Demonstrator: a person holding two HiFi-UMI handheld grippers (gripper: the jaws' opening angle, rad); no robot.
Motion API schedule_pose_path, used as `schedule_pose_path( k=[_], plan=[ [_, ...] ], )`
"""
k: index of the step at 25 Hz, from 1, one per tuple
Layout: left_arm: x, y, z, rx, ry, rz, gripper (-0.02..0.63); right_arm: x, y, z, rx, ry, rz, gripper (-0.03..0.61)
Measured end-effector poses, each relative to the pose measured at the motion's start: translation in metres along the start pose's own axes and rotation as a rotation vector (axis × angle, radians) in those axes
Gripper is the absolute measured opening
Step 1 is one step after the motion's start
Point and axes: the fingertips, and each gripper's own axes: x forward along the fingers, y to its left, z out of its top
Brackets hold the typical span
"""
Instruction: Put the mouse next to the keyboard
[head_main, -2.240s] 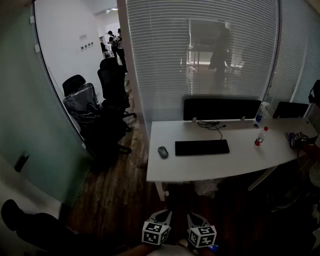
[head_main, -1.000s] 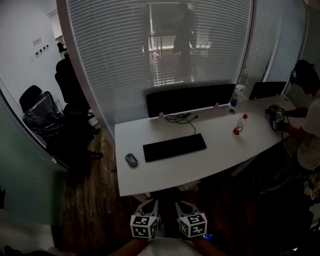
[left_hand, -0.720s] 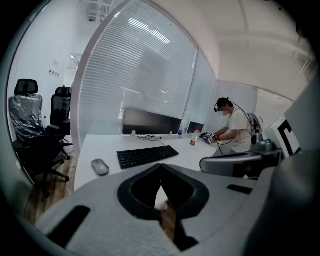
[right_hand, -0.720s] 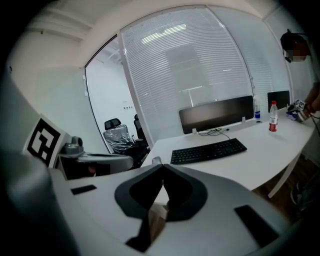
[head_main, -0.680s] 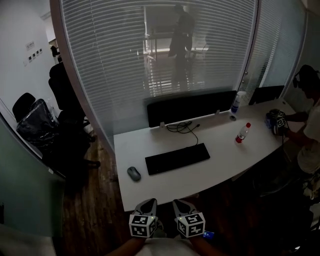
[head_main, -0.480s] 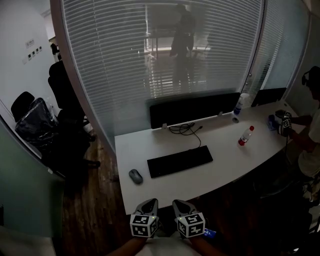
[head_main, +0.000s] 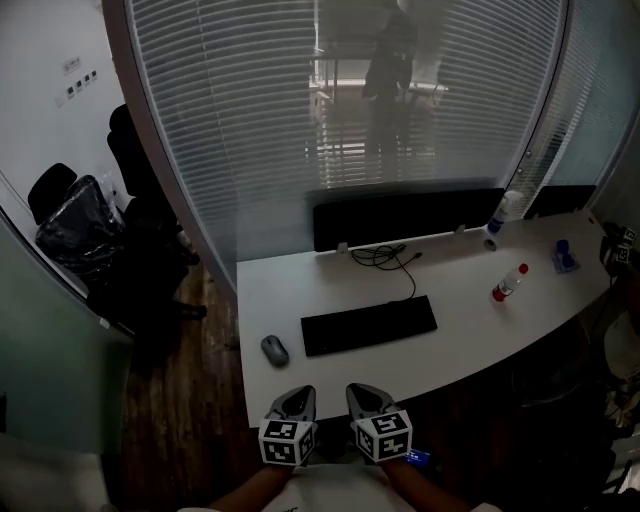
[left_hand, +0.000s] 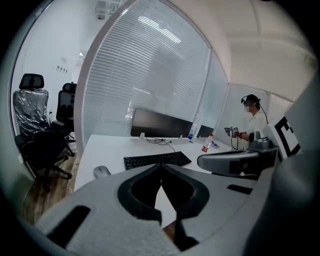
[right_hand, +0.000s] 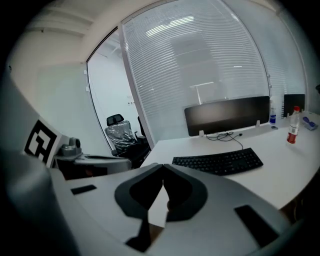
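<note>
White table (head_main: 460, 330), mouse and keyboard on it; two empty grippers in front of its near edge.

Mouse (head_main: 274, 350): small grey rounded oval, smooth shell, on the table's near left part, left of the keyboard (head_main: 369, 325) with a bare gap between. Keyboard: flat black rectangle, matte, set slightly askew. Black cable (head_main: 385, 257) coiled loosely behind it. Long black panel (head_main: 405, 215) upright along the far edge. Clear bottle (head_main: 508, 283), red cap, upright at right; its label is too small to read. Left gripper (head_main: 297, 395) and right gripper (head_main: 362, 393): pale moulded plastic with dark pads, jaws together and nothing between them, side by side over the dark wood floor (head_main: 195, 400). Each carries a cube of black-and-white square markers. Slatted blinds (head_main: 340, 120) behind glass.
</note>
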Motion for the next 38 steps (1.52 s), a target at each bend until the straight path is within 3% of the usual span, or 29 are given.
schedule_pose_path(
  k=[18, 29, 38],
  plan=[
    [0.025, 0.047, 0.007, -0.048, 0.008, 0.074, 0.005, 0.069, 0.005, 0.014, -0.079, 0.045, 0.068, 0.005],
    [0.034, 0.108, -0.001, -0.085, 0.001, 0.149, 0.005, 0.153, 0.029, -0.008, -0.124, 0.099, 0.129, 0.009],
    [0.027, 0.146, -0.013, -0.108, 0.011, 0.189, 0.005, 0.219, 0.062, -0.045, -0.159, 0.204, 0.164, 0.199]
  ],
)
